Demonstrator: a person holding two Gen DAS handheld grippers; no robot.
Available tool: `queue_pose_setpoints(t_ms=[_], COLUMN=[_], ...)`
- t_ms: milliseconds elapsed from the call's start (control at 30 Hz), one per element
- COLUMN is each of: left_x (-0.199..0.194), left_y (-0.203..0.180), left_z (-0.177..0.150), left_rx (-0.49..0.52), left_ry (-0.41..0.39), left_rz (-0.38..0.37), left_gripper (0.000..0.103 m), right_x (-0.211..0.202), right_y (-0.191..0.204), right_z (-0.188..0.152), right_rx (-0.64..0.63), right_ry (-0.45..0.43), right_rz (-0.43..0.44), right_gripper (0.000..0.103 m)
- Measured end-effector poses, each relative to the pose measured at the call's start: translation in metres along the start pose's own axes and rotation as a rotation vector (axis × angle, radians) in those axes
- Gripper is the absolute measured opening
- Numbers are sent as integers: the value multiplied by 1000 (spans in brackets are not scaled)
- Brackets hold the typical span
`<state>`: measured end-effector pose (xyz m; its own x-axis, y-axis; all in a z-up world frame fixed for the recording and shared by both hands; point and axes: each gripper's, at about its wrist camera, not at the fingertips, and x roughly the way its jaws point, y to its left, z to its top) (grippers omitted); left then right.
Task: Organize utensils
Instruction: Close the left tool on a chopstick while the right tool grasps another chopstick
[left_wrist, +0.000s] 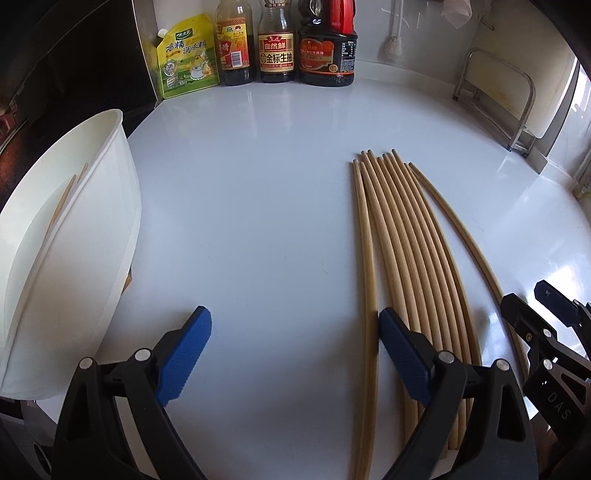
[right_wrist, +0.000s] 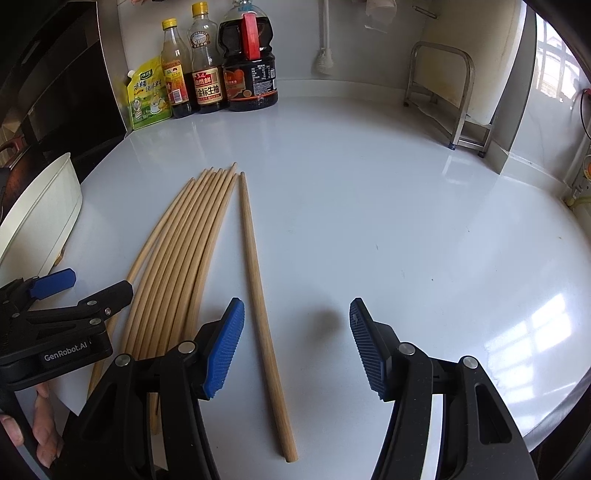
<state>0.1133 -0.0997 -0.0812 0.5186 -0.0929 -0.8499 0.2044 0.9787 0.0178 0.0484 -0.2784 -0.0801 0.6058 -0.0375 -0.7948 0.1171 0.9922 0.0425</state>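
A: Left black two-finger gripper with blue ribbed pads (left_wrist: 295, 325): jaws wide apart, nothing between them. Its right pad sits just beside the leftmost stick of the bundle of long pale wooden chopsticks (left_wrist: 402, 240); contact or not, can't tell.

B: Right black gripper with blue ribbed pads (right_wrist: 297, 325): jaws also apart, empty. A single pale wooden chopstick (right_wrist: 258, 291) lies on the counter a little apart from the bundle, passing just inside the left pad, not pinched.

A: Holder?

B: White plastic tub-shaped container (left_wrist: 74, 236) at the left edge of the glossy white round countertop (left_wrist: 258, 166), well apart from the bundle. The left wrist view shows a divider inside and two thin wooden sticks (left_wrist: 66, 195) leaning in the far compartment. Near compartment: contents hidden by the wall.

A: Back row?

B: Yellow-green stand-up seasoning pouch (left_wrist: 186, 55), then three dark sauce bottles (left_wrist: 284, 44) against the wall. All upright, touching or nearly so. Steel rack (right_wrist: 448, 92) at the right rear.

A: Hand?

B: Fingers (right_wrist: 40, 424) on the left gripper's handle, low left in the right wrist view.
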Motion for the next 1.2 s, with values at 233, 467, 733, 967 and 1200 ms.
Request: queue_pose_setpoints(t_ms=[233, 467, 733, 967, 1200], left_x=[10, 2, -6, -11, -24], left_y=[2, -4, -15, -7, -1], left_z=[13, 9, 3, -3, -6], left_rx=[-22, -3, 38, 0, -6], left_ry=[6, -22, -16, 22, 14], left_rz=[-7, -22, -89, -169, -195], left_gripper=[91, 66, 10, 8, 8], right_x=[8, 12, 9, 7, -10], right_y=[5, 8, 14, -3, -3], right_z=[8, 6, 5, 6, 0], right_rx=[-39, -65, -77, 47, 92], right_ry=[-13, -10, -10, 5, -19], right_rz=[-36, -22, 56, 134, 173], right_gripper=[57, 49, 8, 6, 6])
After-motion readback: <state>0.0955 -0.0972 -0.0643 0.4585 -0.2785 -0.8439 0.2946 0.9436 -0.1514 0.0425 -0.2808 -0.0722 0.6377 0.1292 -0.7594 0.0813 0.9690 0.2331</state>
